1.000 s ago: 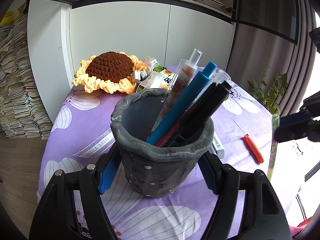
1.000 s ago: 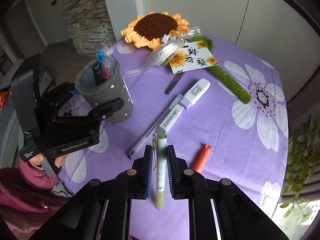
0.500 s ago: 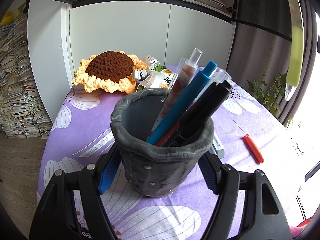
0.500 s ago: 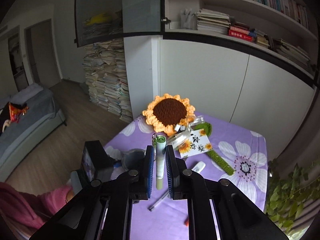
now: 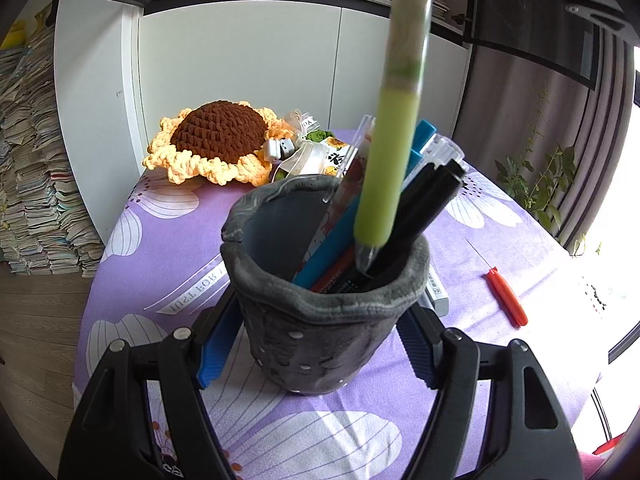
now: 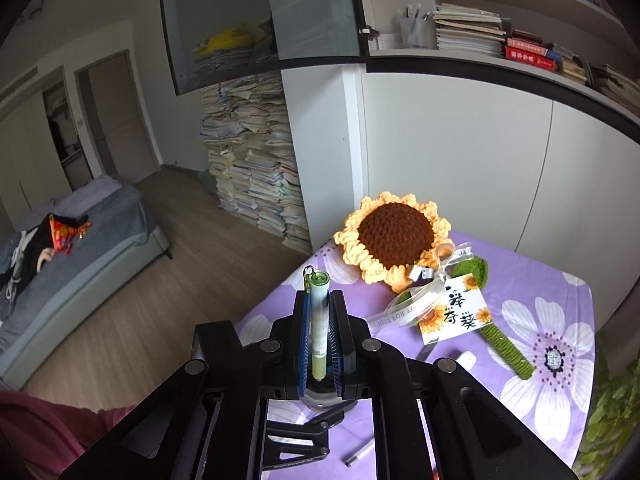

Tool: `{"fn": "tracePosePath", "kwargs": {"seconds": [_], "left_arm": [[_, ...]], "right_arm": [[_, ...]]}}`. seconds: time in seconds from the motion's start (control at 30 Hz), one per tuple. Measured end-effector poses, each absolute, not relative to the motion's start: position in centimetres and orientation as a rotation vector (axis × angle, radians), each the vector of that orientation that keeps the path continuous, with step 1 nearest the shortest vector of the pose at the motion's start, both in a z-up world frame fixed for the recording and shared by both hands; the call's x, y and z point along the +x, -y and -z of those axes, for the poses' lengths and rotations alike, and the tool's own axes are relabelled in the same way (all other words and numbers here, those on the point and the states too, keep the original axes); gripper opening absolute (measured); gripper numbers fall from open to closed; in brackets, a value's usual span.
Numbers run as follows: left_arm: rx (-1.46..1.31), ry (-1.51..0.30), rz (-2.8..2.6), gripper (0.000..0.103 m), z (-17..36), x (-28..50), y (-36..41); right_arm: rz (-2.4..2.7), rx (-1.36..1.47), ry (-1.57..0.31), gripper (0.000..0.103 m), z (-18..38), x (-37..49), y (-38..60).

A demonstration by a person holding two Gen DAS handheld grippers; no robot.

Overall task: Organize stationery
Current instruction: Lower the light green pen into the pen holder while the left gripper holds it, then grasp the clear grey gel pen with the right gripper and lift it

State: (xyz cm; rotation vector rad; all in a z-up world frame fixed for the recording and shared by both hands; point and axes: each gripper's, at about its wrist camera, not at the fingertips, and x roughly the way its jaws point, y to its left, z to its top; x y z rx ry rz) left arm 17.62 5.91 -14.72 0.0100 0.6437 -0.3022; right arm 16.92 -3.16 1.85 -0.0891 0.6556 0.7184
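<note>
- Grey felt cup (image 5: 320, 320) stands upright on the purple counter (image 5: 160, 240), clamped at its lower sides between the blue pads of the left tool (image 5: 316, 354); that grip likely steadies the soft cup while another pen goes in.
- Pens already in the cup (image 5: 416, 200) lean to its right side, leaving the left of the mouth free.
- Green pen (image 5: 384, 184) hangs nearly vertical, tip down, with the clear tip at the cup's rim level among the black pens; whether it touches them I cannot tell.
- Right tool (image 6: 320, 332) is clenched on the green pen, pads pressed on the upper barrel, cap end and clip sticking out past the fingertips. Its jaws have just been closing a little, tightening on the pen between them. Holding it high on the barrel keeps the tool clear of the standing pens.
- Orange pen (image 5: 506, 300) lies on the counter well right of the cup, and a white marker (image 5: 434, 290) lies just behind the cup's right side; both seem left to collect.
- Crochet sunflower (image 5: 218, 144) with its ribbon and card sits at the counter's far end, apart from the work.
</note>
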Motion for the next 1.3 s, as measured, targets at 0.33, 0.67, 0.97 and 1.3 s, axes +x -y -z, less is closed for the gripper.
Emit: {"fn": "tracePosePath", "kwargs": {"seconds": [0.33, 0.67, 0.97, 1.3], "left_arm": [[0.010, -0.644, 0.303, 0.072, 14.7, 17.6, -5.9], [0.008, -0.647, 0.304, 0.072, 14.8, 17.7, -5.9], [0.007, -0.648, 0.304, 0.072, 14.8, 17.7, -6.0], [0.008, -0.648, 0.305, 0.072, 14.8, 17.7, -6.0]], "right_arm": [[-0.737, -0.112, -0.790, 0.011, 2.8, 17.1, 3.2], [-0.672, -0.049, -0.858, 0.011, 4.8, 15.6, 6.7], [-0.435, -0.044, -1.126, 0.011, 12.5, 16.4, 8.2], [-0.426, -0.003, -1.188, 0.021, 15.4, 17.4, 6.8]]}}
